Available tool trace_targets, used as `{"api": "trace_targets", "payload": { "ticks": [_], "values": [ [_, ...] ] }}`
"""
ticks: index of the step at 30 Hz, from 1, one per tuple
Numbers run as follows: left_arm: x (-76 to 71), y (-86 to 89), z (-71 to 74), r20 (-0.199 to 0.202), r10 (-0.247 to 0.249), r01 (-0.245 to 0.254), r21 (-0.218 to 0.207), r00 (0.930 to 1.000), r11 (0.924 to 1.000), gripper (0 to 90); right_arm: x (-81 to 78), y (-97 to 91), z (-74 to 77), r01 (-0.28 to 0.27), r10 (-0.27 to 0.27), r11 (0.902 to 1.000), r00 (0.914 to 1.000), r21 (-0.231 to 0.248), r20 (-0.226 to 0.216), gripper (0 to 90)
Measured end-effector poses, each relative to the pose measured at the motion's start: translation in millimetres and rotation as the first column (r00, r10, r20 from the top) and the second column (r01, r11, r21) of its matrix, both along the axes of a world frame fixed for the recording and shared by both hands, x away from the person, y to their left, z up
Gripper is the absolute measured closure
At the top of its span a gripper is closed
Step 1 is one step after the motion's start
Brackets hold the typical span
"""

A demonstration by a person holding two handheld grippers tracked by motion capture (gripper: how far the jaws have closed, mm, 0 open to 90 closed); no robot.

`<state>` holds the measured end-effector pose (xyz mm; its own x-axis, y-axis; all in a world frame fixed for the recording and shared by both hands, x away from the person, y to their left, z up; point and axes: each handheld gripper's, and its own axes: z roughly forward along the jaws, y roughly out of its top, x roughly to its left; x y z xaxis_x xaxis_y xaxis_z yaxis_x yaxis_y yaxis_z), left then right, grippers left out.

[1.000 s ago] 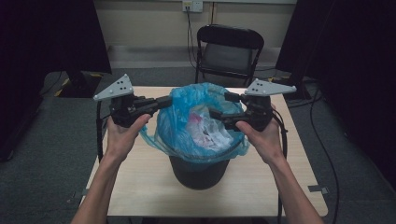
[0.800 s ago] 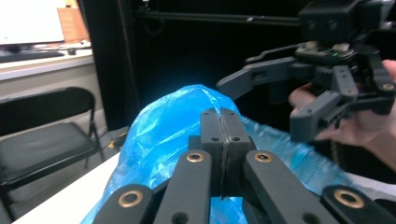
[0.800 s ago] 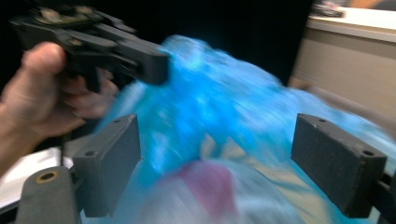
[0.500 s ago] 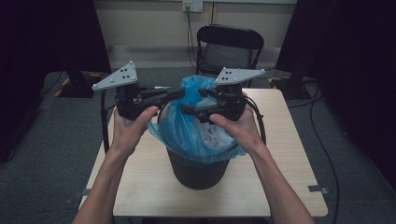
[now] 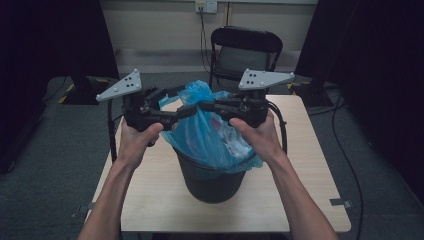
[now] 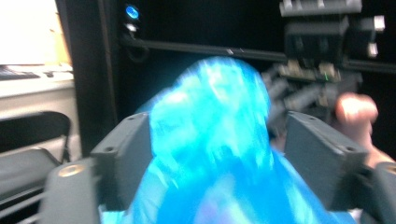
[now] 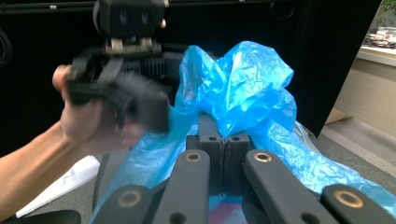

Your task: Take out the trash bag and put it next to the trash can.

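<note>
Fingers: right gripper [image 7: 223, 140] pinched on one blue bag [image 5: 210, 135]; left gripper [image 6: 210, 154] apart around it; one bin [image 5: 212, 180].

A studio-like recording room. Black curtains [image 5: 55, 45] fill the upper corners. 1 folding chair [image 5: 243, 52] stands top center, cables [image 5: 350, 165] crossing grey carpet.

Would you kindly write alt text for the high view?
A person's two grippers, left and right, pinch the gathered top of a blue bag lining a black bin on a wooden table; a chair stands behind.
</note>
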<state>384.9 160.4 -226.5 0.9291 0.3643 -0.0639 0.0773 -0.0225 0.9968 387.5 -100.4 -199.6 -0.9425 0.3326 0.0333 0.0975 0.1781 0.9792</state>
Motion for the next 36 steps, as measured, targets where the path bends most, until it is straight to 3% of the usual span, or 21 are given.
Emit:
{"api": "trace_targets", "payload": {
  "ticks": [2, 5, 9, 10, 11, 12, 14, 16, 17, 18, 27, 36],
  "values": [
    [-0.6, -13.8, -3.2, 0.015, -0.022, 0.020, 0.073, 0.9996, 0.9971, 21.9, -1.1, -0.2, 9.1, -0.001, 0.001, 0.9999, 1.0000, 0.017, 0.008, 90.0],
    [-2.3, -23.3, -3.9, 0.034, -0.044, 0.040, 0.111, 0.9985, 0.9931, 33.7, -4.0, -0.5, 17.5, 0.001, -0.002, 0.9992, 0.9997, 0.040, 0.024, 90.0],
    [-5.1, -23.9, -0.3, 0.056, -0.078, 0.073, 0.078, 0.9954, 0.9942, 80.8, -6.6, -1.3, 22.5, -0.003, 0.002, 0.9991, 0.9997, 0.042, 0.026, 89.9],
    [-5.0, -22.7, 0.9, 0.056, -0.077, 0.073, 0.074, 0.9954, 0.9946, 87.8, -6.8, -3.0, 22.2, 0.002, -0.003, 0.9988, 0.9998, 0.050, 0.021, 88.1],
    [-5.0, -22.7, 0.9, 0.056, -0.077, 0.073, 0.074, 0.9954, 0.9946, 89.2, -6.8, -3.0, 22.2, 0.002, -0.003, 0.9988, 0.9998, 0.050, 0.021, 88.1],
    [-6.0, -20.2, 3.3, 0.062, -0.068, 0.064, 0.074, 0.9958, 0.9952, 89.5, -8.0, -7.4, 21.0, 0.031, -0.032, 0.9984, 0.9993, 0.048, 0.021, 63.2],
    [-7.0, -15.9, 5.3, 0.068, -0.067, 0.063, 0.061, 0.9954, 0.9962, 89.6, -8.9, -12.2, 19.3, 0.084, -0.085, 0.9959, 0.9962, 0.035, 0.020, 42.4],
    [-6.7, -11.7, 6.7, 0.069, -0.063, 0.059, 0.052, 0.9956, 0.9969, 89.6, -7.9, -21.2, 16.2, 0.104, -0.104, 0.9938, 0.9945, 0.039, 0.008, 32.9],
    [-6.7, -11.7, 6.7, 0.069, -0.063, 0.059, 0.052, 0.9956, 0.9969, 89.6, -7.9, -21.2, 16.2, 0.104, -0.104, 0.9938, 0.9945, 0.039, 0.008, 32.9],
    [-6.7, -7.6, 8.1, 0.070, -0.060, 0.057, 0.043, 0.9957, 0.9975, 89.6, -6.4, -33.2, 11.3, 0.131, -0.130, 0.9906, 0.9914, 0.040, -0.006, 27.2],
    [-7.5, 9.7, 17.5, 0.091, -0.039, 0.039, 0.006, 0.9951, 0.9992, 89.6, -1.9, -80.2, -13.5, 0.187, -0.185, 0.9812, 0.9815, 0.047, -0.050, 21.1],
    [-12.5, 22.2, 25.5, 0.112, -0.029, 0.030, -0.005, 0.9933, 0.9995, 89.6, 3.9, -115.8, -34.6, 0.284, -0.279, 0.9577, 0.9559, 0.047, -0.091, 16.2]
  ]
}}
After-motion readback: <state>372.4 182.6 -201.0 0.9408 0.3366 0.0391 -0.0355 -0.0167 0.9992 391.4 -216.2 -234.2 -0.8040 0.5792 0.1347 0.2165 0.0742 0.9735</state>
